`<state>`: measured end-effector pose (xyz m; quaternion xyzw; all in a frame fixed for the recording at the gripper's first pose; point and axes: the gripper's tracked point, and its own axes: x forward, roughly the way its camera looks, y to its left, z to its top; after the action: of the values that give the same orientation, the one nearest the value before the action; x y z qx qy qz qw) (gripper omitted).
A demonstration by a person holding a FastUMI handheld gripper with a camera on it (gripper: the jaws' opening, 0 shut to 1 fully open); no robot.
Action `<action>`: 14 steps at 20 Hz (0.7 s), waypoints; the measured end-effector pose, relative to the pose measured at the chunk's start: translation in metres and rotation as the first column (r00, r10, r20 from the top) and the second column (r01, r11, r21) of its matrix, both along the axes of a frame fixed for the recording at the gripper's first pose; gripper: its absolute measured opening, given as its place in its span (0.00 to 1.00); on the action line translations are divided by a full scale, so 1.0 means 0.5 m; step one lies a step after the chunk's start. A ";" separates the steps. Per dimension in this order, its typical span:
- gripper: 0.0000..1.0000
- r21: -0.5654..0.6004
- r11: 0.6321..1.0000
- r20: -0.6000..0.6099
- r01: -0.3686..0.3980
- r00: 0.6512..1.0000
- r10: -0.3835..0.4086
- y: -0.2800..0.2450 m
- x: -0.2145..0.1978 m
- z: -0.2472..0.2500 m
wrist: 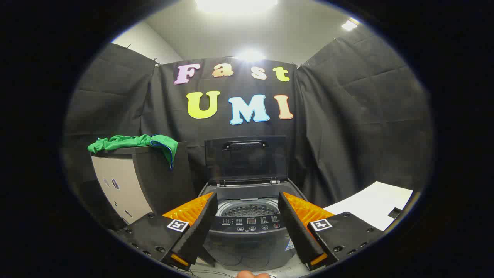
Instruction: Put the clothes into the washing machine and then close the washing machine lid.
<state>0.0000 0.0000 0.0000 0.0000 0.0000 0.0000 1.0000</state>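
Black cloth walls the booth behind a washing machine (249, 220) just ahead of the claw (247, 200), lid (246, 158) upright, drum bare as far as visible. Its 2 fingers (198, 227) are spread, grasping nothing. Green clothes (135, 143) lie on a cabinet (127, 181) beyond the left finger.

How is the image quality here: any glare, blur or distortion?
Gripper view: ceiling lights blown out; fisheye bends the booth walls; washer, its raised lid and green cloth look sharp; open gripper frames the washer.
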 end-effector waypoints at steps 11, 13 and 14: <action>0.98 -0.041 0.999 0.020 0.002 1.000 -0.001 0.022 -0.029 0.014; 0.98 -0.041 0.999 0.018 0.001 1.000 0.000 0.023 -0.029 0.013; 0.98 -0.037 0.999 0.016 -0.002 1.000 0.003 0.025 -0.031 0.012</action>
<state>-0.0154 0.0126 0.0060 -0.0186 -0.0082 0.0012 0.9998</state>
